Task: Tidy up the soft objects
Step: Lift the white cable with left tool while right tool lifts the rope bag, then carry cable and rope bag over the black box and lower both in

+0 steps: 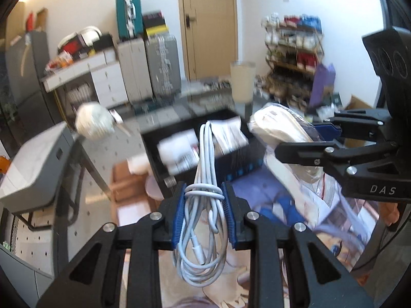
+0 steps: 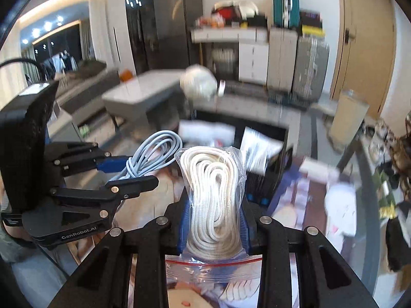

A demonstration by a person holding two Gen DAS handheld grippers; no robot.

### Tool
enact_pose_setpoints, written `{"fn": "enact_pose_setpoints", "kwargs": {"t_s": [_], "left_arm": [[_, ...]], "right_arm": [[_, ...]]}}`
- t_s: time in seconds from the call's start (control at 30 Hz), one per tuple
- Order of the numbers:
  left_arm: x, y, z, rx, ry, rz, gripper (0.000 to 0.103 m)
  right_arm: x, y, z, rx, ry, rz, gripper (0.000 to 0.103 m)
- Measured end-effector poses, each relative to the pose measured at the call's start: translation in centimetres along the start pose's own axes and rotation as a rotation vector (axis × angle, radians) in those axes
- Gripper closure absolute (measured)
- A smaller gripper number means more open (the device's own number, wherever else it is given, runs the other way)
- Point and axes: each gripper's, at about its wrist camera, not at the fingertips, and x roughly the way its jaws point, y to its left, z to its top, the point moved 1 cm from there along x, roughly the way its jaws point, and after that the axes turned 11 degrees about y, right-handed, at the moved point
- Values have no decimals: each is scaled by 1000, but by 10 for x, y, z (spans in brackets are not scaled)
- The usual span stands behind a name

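Note:
My left gripper is shut on a coiled white charging cable, which hangs above the printed mat; the same cable shows at the left of the right wrist view in that gripper. My right gripper is shut on a clear zip bag of coiled white rope. That bag and gripper appear at the right of the left wrist view. Just ahead stands a black storage box holding white packets.
A white ball of yarn sits on the table's far left, a tall beige cup behind the box. A white soft item lies on the mat to the right. Cabinets, suitcases and a cluttered shelf line the back wall.

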Motion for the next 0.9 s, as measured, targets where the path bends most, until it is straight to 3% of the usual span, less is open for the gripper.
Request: {"fn": "enact_pose_setpoints", "kwargs": {"t_s": [0.2,0.37,0.53,0.9], "left_arm": [[-26,11,1,-12,-150,9,77],[-43,8,-1,25,-261,29,77],[-54,8,-2,42,-312,26,77],[-49,6,1,36,-294,25,77]], "right_arm": [[-39,3,-2,5,-230,-23,72],[-62,7,-8,0,-371,-60,72],[-74,12,-12,3,-410,-66,72],[-80,12,-15,6,-409,-61,72]]}}
